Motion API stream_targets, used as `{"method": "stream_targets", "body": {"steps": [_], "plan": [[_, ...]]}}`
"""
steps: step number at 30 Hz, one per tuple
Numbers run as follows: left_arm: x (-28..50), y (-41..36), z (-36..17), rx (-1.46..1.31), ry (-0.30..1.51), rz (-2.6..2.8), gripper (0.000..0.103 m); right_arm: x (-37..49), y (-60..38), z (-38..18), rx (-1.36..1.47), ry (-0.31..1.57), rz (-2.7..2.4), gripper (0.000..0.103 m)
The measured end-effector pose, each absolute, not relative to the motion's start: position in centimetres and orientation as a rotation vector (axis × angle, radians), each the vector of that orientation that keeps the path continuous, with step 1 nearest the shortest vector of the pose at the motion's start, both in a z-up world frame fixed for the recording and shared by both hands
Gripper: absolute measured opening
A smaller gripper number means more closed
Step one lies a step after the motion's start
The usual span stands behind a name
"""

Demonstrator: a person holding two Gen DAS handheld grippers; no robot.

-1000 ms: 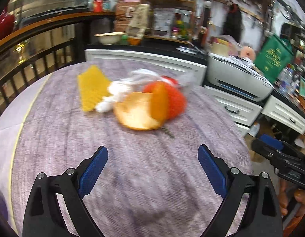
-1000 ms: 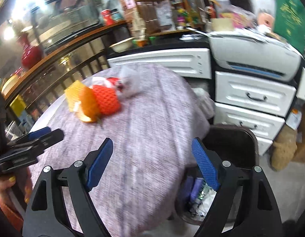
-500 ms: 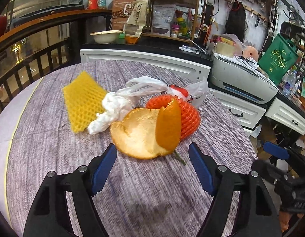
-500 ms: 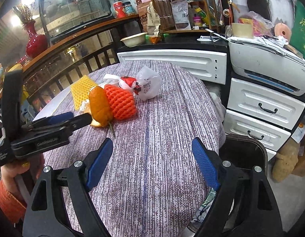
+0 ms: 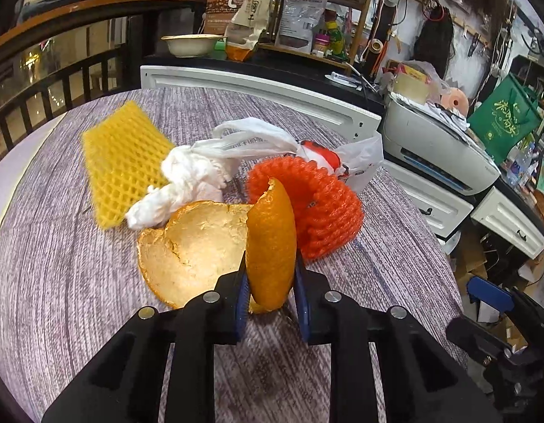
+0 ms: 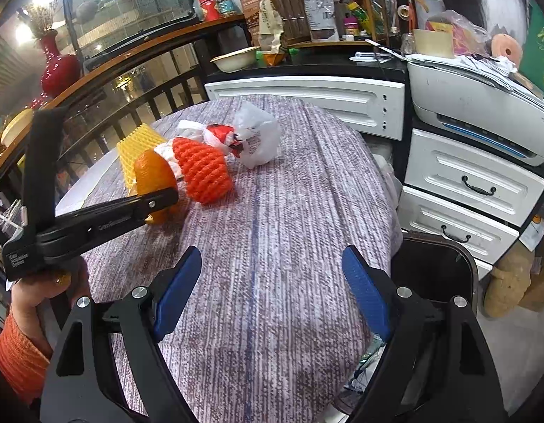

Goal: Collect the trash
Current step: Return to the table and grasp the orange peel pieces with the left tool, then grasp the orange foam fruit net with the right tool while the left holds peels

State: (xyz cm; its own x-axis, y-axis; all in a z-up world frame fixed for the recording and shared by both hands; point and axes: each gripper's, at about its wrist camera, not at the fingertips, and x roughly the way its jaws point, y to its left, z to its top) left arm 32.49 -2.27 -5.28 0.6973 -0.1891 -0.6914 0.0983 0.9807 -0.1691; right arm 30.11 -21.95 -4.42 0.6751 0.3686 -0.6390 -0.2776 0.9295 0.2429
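Tablecloth [image 5: 78, 299] — two foam nets [image 5: 307, 211], one orange peel [image 5: 270, 246].

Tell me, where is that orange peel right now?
The orange peel sits on the table, its upright flap pinched in the left claw. In the left wrist view the orange foam net lies just right of it and crumpled white tissue behind-left.

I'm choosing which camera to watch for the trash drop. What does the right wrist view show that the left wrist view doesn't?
Only the right wrist view shows the dark bin beside the table, the hand holding the left gripper, and the open right gripper. Only the left wrist view shows the peel's pale inner side. Both show the orange peel clamped in the left gripper, having just closed, and the orange foam net.
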Motion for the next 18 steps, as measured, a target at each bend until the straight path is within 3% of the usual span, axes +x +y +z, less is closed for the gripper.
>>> {"method": "stream_targets", "body": {"steps": [18], "plan": [[27.0,1.9,-3.4,-0.206,0.730,-0.125,0.019,35.8,-13.7,-3.4,-0.019,0.783,0.506,0.081]]}}
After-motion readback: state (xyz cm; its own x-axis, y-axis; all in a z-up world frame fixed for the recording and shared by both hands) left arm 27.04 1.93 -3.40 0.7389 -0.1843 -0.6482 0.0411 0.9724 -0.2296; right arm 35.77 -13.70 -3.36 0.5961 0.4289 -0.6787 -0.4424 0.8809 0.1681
